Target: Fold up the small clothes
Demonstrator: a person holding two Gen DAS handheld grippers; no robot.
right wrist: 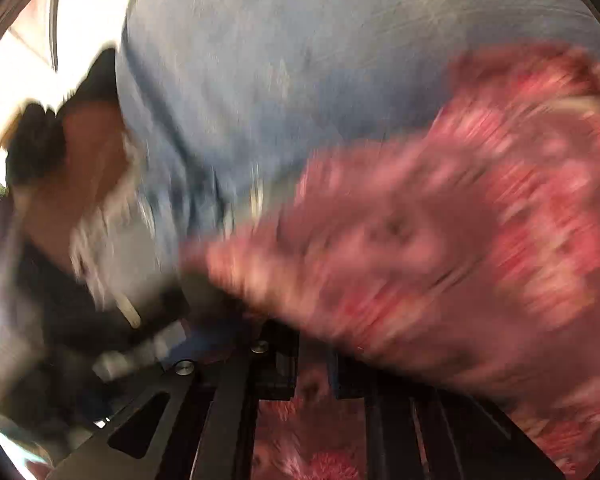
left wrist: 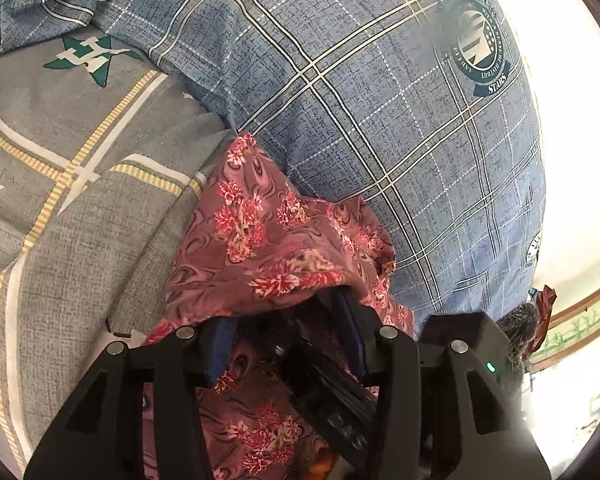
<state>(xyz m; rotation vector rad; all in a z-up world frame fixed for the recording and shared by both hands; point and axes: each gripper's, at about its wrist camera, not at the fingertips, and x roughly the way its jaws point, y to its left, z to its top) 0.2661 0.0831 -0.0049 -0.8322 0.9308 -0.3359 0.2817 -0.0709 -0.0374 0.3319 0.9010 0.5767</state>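
Observation:
A pink-and-maroon floral garment (left wrist: 268,236) lies bunched where the grey sheet meets the blue quilt. In the left wrist view it drapes over the tips of my left gripper (left wrist: 284,304). The blue pads (left wrist: 220,348) stand partly apart and the tips are hidden under the cloth. A black device with buttons (left wrist: 332,392) shows between the fingers. The right wrist view is heavily blurred. There the floral garment (right wrist: 440,240) fills the right half, and my right gripper (right wrist: 314,360) has its fingers nearly together with the cloth between them.
A blue plaid quilt (left wrist: 360,100) with a round badge (left wrist: 480,48) covers the far side. A grey sheet (left wrist: 80,220) with stars and yellow stripes lies at the left. Bright window light is at the right. A blurred dark shape (right wrist: 80,300) sits low left in the right wrist view.

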